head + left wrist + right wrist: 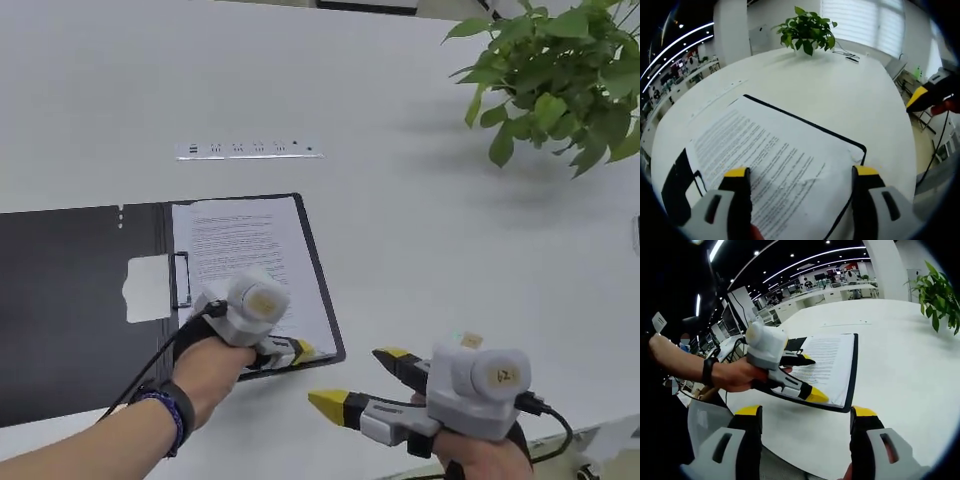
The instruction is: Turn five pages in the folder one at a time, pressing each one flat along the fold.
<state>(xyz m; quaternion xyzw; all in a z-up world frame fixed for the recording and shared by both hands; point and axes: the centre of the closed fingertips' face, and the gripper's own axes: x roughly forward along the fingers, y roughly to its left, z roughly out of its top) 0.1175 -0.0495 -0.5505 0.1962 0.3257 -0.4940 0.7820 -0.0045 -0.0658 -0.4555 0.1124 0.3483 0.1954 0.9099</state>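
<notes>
Holding our left gripper (801, 172) wide-jawed over the top page's (245, 240) lower right corner, in the open black folder (70, 300) at lower left, we judge it ready to catch the edge, while our right gripper (357, 380), equally wide, waits on the bare table (450, 250).

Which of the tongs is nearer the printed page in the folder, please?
Left. The left tongs are open over the near edge of the page; the right tongs are off the folder, over the table to its right.
</notes>
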